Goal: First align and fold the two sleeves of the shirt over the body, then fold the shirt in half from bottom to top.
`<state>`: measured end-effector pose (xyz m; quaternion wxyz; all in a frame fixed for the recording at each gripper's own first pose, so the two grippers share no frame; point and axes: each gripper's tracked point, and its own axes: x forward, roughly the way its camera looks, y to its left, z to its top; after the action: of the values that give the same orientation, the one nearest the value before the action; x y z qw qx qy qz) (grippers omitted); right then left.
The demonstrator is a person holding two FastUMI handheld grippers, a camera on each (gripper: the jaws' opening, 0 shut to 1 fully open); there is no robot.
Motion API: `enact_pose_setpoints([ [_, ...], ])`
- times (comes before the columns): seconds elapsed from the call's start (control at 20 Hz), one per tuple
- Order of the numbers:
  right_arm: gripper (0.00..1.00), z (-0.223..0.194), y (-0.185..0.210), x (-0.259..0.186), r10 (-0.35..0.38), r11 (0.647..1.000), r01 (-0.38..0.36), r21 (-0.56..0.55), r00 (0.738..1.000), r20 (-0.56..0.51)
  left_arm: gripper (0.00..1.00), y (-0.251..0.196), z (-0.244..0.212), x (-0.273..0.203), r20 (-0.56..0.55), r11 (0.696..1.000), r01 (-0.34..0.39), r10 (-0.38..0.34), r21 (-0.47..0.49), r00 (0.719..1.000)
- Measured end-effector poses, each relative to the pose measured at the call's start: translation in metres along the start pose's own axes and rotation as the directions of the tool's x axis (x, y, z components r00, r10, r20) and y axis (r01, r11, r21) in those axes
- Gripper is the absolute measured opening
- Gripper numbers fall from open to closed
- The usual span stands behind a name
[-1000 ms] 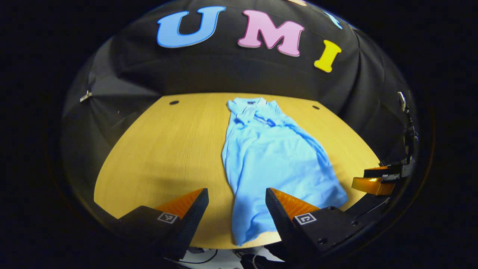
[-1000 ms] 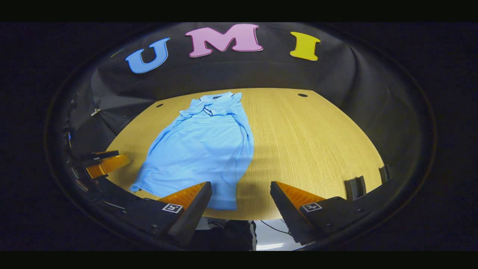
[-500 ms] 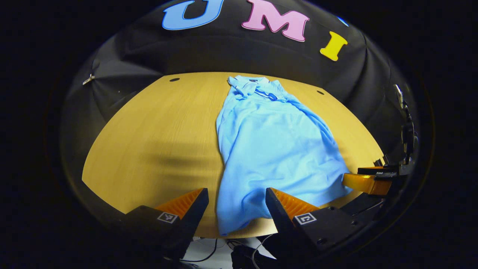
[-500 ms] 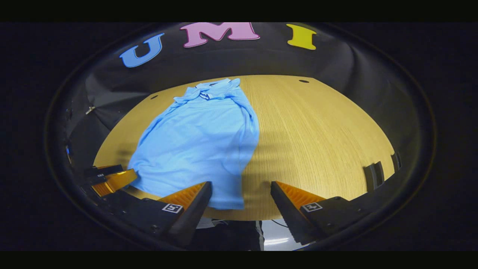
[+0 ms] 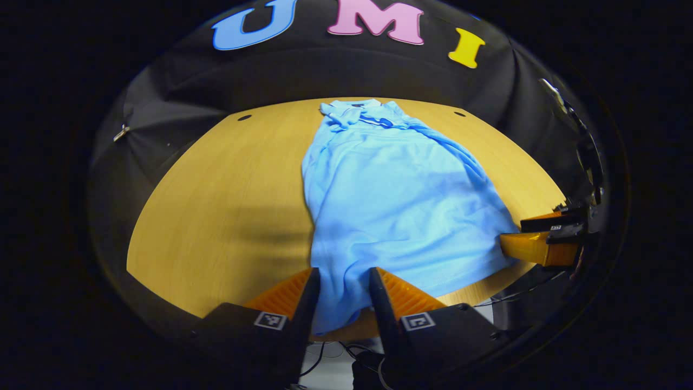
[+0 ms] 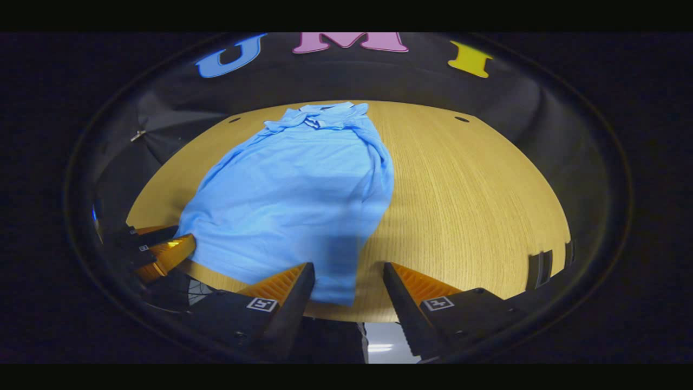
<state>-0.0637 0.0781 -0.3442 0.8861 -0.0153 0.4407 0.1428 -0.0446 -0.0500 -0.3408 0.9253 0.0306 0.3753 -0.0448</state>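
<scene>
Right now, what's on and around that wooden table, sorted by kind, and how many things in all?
Shirts: 1, the light blue shirt lying on the table.
Grippers: 2, the left gripper and the right gripper.
Tables: 1, the wooden table.
Total: 4.

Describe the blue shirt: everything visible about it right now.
The shirt is a light blue polo of soft knit-looking cloth, lying lengthwise on the wooden table, collar at the far end toward the booth wall, hem at the near edge. Both sleeves look folded in over the body, leaving a narrow, slightly wrinkled shape. The left hand-held gripper has one hem corner between its narrowed fingers; the right hand-held gripper stands open at the other corner.
</scene>
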Motion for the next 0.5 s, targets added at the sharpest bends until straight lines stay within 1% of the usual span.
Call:
enact_pose_setpoints([
  [0.05, 0.81, -0.0003, 0.0035, 0.0015, 0.023, 0.999, -0.023, -0.025, 1.0, -0.016, 0.51, -0.0029, 0.0011, 0.0012, 0.002, 1.0, 0.009, -0.009, 0.014, 1.0],
  [0.1, 0.59, -0.0003, 0.0059, 0.0001, 0.038, 0.999, -0.038, -0.027, 0.999, -0.025, 0.42, -0.0064, 0.0017, 0.0012, 0.001, 1.0, 0.018, -0.018, 0.021, 1.0],
  [0.15, 0.48, -0.0009, 0.0069, 0.0008, 0.051, 0.998, -0.052, -0.027, 0.998, -0.034, 0.32, -0.0086, 0.0014, 0.0007, 0.0, 1.0, 0.019, -0.019, 0.023, 1.0],
  [0.2, 0.29, 0.0005, 0.0031, -0.0008, 0.051, 0.998, -0.052, -0.028, 0.998, -0.037, 0.17, -0.009, 0.0021, 0.0007, -0.012, 1.0, 0.015, -0.015, 0.025, 1.0],
  [0.25, 0.24, 0.0014, 0.0031, -0.0009, 0.057, 0.998, -0.058, -0.013, 0.997, -0.043, 0.15, -0.0106, 0.0018, 0.0014, -0.029, 0.999, 0.017, -0.016, 0.032, 0.999],
  [0.3, 0.18, 0.0001, 0.0049, 0.0007, 0.079, 0.997, -0.079, 0.002, 0.996, -0.049, 0.12, -0.011, 0.0031, 0.0011, -0.04, 0.999, 0.023, -0.021, 0.027, 0.999],
  [0.4, 0.07, -0.0008, 0.0065, 0.001, 0.116, 0.993, -0.115, 0.018, 0.991, -0.071, 0.07, -0.0101, 0.0059, 0.0006, -0.063, 0.999, 0.033, -0.034, -0.009, 0.997],
  [0.5, 0.07, -0.0002, 0.0051, -0.0011, 0.146, 0.989, -0.143, 0.039, 0.986, -0.083, 0.07, -0.0096, 0.0064, 0.0, -0.077, 0.998, 0.045, -0.048, -0.033, 0.996],
])
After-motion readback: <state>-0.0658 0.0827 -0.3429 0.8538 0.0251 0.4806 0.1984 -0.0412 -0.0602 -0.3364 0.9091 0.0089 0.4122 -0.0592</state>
